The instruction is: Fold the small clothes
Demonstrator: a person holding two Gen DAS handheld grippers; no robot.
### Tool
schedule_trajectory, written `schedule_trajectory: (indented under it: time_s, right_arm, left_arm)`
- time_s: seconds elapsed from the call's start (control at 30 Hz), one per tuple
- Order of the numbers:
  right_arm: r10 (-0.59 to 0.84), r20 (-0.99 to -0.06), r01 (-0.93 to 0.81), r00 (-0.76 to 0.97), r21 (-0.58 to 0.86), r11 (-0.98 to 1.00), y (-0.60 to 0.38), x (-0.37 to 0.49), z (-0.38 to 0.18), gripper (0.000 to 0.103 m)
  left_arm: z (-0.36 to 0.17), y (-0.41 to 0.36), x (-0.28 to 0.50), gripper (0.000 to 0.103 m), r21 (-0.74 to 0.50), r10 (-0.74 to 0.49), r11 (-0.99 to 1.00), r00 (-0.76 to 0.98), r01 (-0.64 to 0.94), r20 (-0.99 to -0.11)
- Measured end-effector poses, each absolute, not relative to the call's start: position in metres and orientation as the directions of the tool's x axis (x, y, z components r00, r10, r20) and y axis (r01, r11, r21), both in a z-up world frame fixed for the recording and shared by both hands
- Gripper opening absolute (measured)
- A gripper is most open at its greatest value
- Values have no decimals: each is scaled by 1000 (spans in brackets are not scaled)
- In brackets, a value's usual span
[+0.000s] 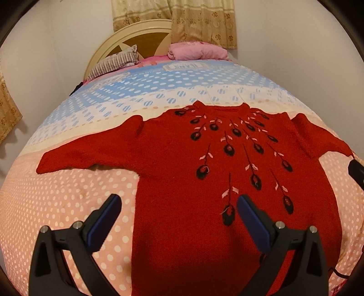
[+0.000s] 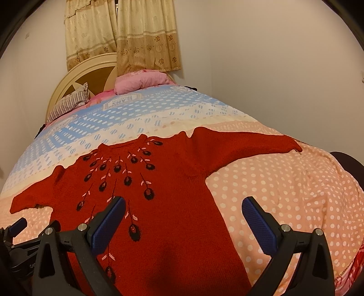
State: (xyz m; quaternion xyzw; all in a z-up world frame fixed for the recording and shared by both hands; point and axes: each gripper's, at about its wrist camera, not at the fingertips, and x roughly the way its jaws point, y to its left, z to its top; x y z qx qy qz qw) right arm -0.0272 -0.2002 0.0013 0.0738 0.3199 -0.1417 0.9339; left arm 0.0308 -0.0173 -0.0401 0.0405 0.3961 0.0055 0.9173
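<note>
A red knitted sweater (image 1: 182,164) with embroidered flowers lies flat, sleeves spread, on the bed (image 1: 56,200) near its foot edge. The left hand-held gripper (image 1: 178,205) and right hand-held gripper (image 2: 183,208) hover over its hem, both agape, holding nothing.

Both views are fisheye, low and close over the foot end of the bed, facing the headboard (image 1: 136,34) and curtains (image 1: 200,20). Left wrist view sits over the red sweater (image 1: 182,159)'s left hem side, its own left gripper (image 1: 179,205) fingers in the foreground. Right wrist view sits further right, over the sweater's right edge, right gripper (image 2: 184,207) in the foreground. Shared: sweater, dotted bedspread (image 2: 284,193), pillows, wall.
</note>
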Motion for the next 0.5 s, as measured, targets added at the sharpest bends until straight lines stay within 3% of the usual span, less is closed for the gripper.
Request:
schedule_trajectory:
  time_s: [0.5]
  right_arm:
    - [-267, -609, 371, 747, 49, 927, -238, 6, 3, 102]
  left_arm:
    - [-40, -35, 75, 103, 82, 28, 996, 705, 43, -709]
